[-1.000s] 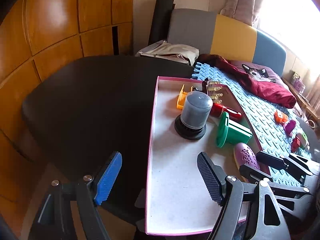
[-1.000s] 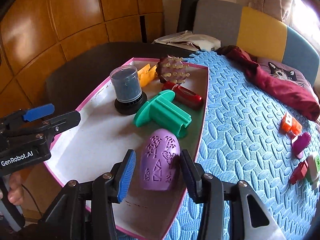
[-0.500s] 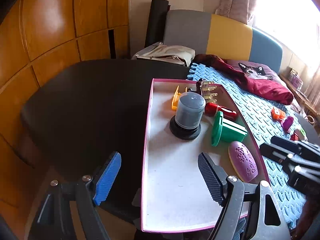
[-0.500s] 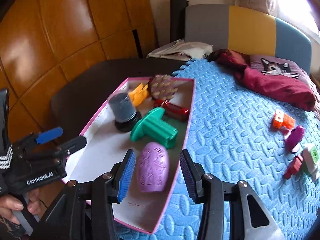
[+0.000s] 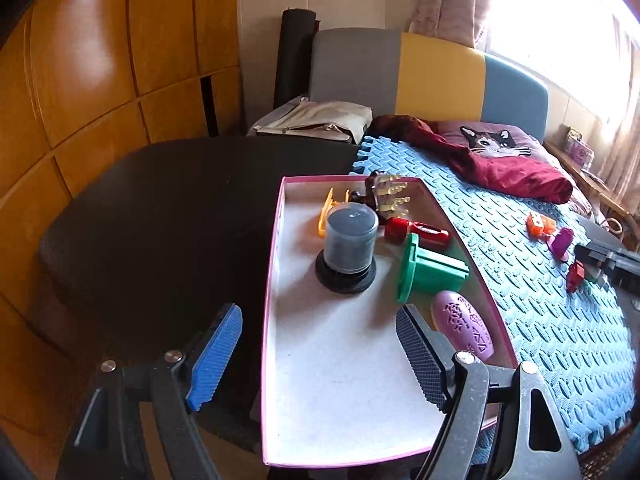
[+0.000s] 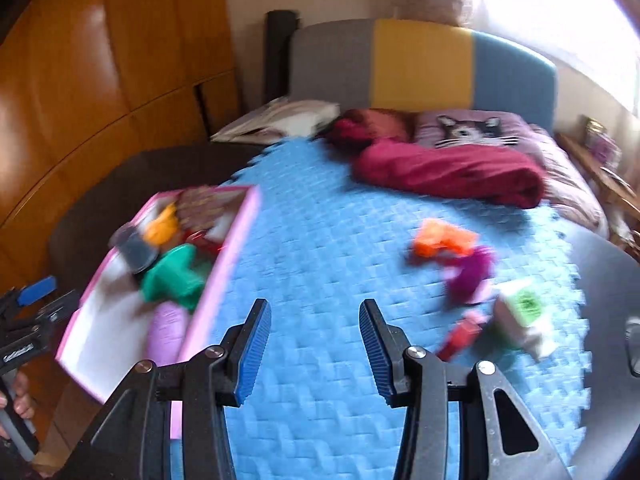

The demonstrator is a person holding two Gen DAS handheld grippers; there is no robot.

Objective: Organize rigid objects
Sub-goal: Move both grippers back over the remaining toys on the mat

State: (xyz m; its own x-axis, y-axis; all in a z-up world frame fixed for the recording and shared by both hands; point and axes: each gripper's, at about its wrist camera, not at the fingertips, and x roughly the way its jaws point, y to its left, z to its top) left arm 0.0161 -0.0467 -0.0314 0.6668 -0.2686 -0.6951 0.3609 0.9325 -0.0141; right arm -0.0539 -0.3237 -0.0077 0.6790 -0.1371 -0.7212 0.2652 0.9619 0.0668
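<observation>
Hovering at the near end of the pink-rimmed tray (image 5: 276,248), the left hand-held gripper (image 5: 318,332) has its pads spread wide. The left blue pad sits over the dark desk (image 5: 160,208) and the right pad over the tray floor, with the tray's left wall between them and neither pad pressing on it.

Ahead of that gripper, inside the tray, a grey canister (image 5: 351,240) stands upright on its black base. An orange clip (image 5: 326,210) and a brown spiky brush (image 5: 386,196) lie beyond it at the far end. Ahead and to the right there's a red cylinder (image 5: 416,232), then a green flanged piece (image 5: 428,272) lying on its side. A purple patterned oval (image 5: 464,328) lies just beside the right pad, against the tray's right wall.

Over to the right hand-held gripper (image 6: 314,320): it is parted with nothing between the pads, above the bare blue foam mat (image 6: 320,240). The view is blurred. The tray sits off to its left.

Ahead and to its right, loose pieces lie on the mat: an orange block (image 6: 444,240), a small purple piece (image 6: 472,272), a red piece (image 6: 460,334) and a white cube with a green face (image 6: 524,316). They are close together, and I cannot tell whether they touch.
</observation>
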